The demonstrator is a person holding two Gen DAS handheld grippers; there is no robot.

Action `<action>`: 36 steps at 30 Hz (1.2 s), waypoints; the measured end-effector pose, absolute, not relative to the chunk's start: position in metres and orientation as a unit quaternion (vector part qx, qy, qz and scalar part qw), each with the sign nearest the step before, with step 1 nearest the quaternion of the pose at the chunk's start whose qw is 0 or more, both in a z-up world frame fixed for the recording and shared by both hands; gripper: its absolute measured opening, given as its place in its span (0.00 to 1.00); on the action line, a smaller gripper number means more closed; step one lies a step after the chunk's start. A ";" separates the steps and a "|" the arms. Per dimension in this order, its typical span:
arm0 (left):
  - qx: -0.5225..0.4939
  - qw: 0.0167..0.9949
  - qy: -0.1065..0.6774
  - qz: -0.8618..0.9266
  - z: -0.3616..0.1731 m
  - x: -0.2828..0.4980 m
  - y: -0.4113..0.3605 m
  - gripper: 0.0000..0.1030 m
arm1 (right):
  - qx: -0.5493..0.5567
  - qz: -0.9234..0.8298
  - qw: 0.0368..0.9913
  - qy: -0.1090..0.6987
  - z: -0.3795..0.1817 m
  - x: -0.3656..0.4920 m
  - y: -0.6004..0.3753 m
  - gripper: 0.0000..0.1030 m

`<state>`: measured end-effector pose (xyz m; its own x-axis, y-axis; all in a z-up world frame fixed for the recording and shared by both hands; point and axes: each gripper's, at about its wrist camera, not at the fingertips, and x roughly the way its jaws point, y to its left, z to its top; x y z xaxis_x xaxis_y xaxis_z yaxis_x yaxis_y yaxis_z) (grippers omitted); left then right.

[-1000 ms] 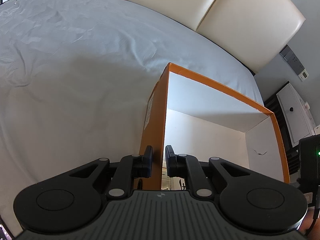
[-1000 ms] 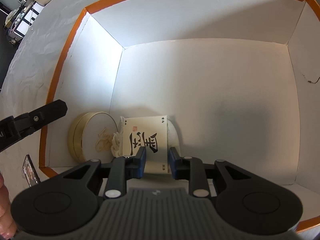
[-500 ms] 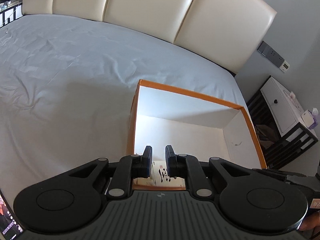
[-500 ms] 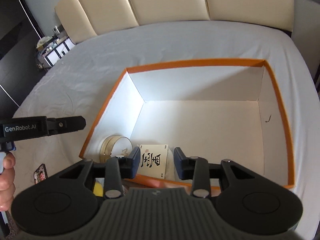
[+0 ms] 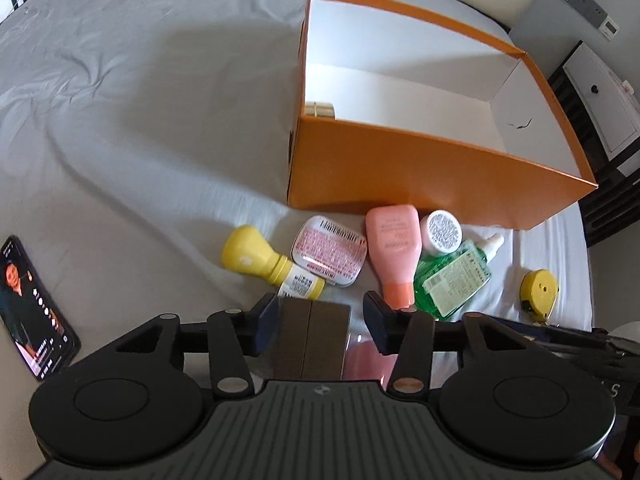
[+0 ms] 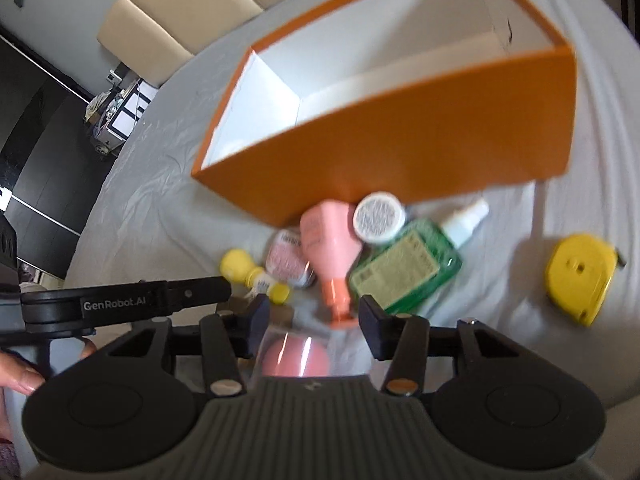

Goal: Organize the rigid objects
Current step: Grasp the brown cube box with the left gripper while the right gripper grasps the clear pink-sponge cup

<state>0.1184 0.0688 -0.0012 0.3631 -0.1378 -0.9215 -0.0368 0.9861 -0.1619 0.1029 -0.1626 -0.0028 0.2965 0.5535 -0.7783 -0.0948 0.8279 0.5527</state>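
Both claws stand released. The left claw point(image 5: 320, 322) straddles a brown block point(image 5: 312, 338) without gripping it. The right claw point(image 6: 314, 326) hangs over a pink-capped clear container point(image 6: 296, 358). Loose items (pink bottle point(image 5: 394, 248), green bottle point(image 5: 452, 276)) lie on the bed just beside the orange box point(image 5: 420, 172), likely staged for loading.

Orange box point(image 5: 420, 176) (white inside); yellow tape measure point(image 6: 580, 280); green bottle point(image 5: 452, 276); pink, possibly peach-capped, bottle point(image 5: 394, 248).

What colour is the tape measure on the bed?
Yellow; the tape measure shows best in the right wrist view.
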 end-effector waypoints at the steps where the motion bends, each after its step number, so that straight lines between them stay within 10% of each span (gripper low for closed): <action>1: -0.077 0.820 0.566 -0.031 -0.003 0.117 0.068 0.65 | 0.214 0.210 0.766 0.568 -0.008 0.099 -0.160 0.52; 10: -0.032 0.810 0.585 -0.022 -0.022 0.104 0.059 0.72 | 0.182 0.232 0.742 0.602 -0.028 0.077 -0.125 0.63; 19: -0.007 0.806 0.591 -0.034 -0.029 0.103 0.052 0.49 | 0.176 0.221 0.729 0.623 -0.050 0.074 -0.100 0.63; 36: -0.039 0.806 0.585 -0.086 -0.026 0.095 0.053 0.49 | 0.131 0.211 0.754 0.609 -0.022 0.060 -0.135 0.62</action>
